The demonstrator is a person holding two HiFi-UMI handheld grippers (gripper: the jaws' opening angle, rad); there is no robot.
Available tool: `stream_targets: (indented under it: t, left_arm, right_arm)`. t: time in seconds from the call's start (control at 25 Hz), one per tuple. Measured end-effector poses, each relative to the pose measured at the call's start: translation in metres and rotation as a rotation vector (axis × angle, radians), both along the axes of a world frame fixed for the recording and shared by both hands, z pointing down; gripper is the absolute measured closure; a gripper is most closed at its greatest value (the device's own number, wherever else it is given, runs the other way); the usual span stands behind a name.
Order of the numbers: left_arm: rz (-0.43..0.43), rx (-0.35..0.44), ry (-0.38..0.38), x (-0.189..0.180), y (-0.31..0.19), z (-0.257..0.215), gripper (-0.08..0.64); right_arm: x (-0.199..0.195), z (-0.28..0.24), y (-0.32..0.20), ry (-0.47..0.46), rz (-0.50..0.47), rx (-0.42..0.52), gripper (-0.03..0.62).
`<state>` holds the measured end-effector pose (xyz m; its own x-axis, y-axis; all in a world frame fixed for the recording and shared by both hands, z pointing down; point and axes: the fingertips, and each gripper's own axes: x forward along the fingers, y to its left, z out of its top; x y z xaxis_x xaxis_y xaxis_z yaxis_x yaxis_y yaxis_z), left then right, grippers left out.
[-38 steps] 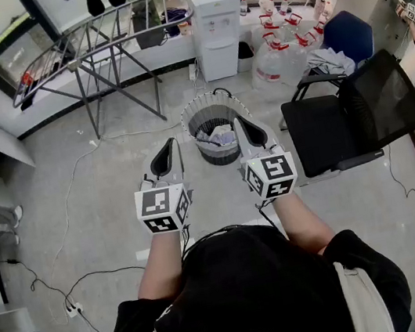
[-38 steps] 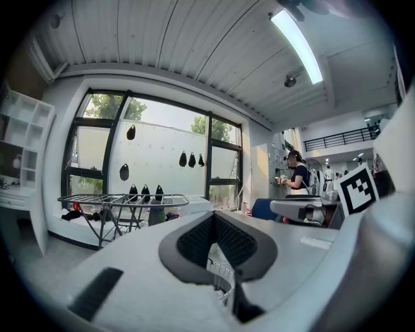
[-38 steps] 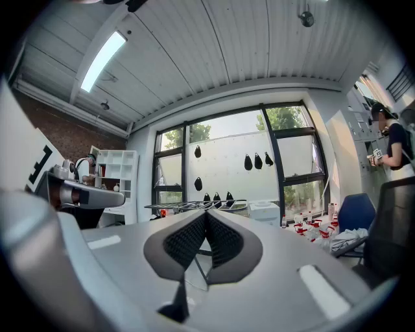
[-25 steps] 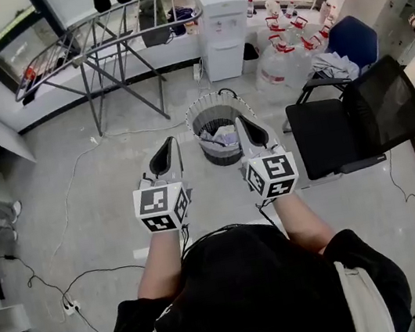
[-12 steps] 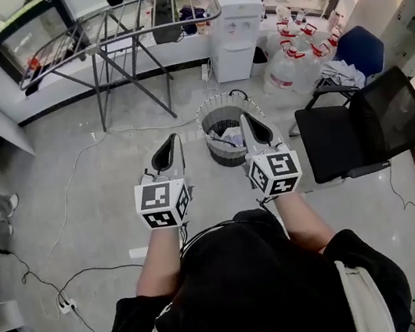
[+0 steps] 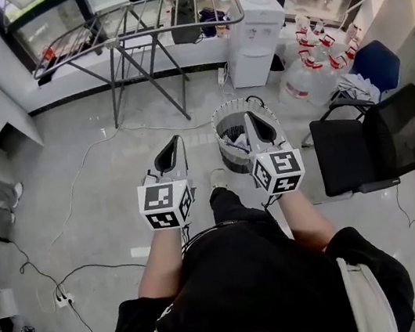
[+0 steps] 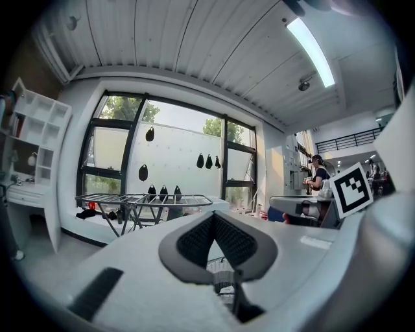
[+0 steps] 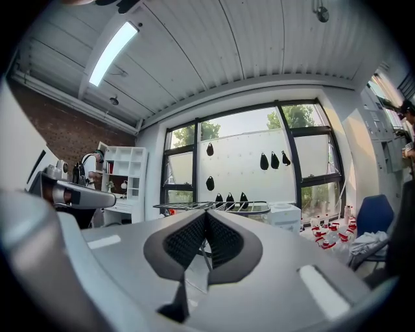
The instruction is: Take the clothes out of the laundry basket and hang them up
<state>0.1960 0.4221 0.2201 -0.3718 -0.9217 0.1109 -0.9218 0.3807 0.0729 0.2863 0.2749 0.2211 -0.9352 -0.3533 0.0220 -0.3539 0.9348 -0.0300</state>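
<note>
Grey floor, clothes (image 6: 240, 145) sitting in the round wire laundry basket (image 6: 219, 113), looks unstarted; left gripper (image 6: 173, 146) and right gripper (image 6: 254, 123) pressed together, empty.

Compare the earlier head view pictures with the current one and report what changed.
The person has stepped forward: the right gripper now overlaps the round slatted laundry basket in the head view, the grey metal drying rack looks nearer, and a light shoe shows between the arms. Unchanged: the left gripper and the right are shut and empty; clothes remain in the basket.
</note>
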Motion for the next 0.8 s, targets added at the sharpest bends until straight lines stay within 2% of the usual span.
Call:
stream_targets:
  t: [0.36,0.8]
  left_arm:
    - [-0.013,-0.019,-0.001,-0.070,-0.041,0.011,0.552]
    - [0.032,-0.061,0.013,-0.183,-0.167,0.014,0.551]
  right_arm:
    - [-0.077,0.007,-0.045,-0.010,-0.013,-0.009,0.580]
    - [-0.182,0.016,-0.165,0.000,0.029,-0.054,0.580]
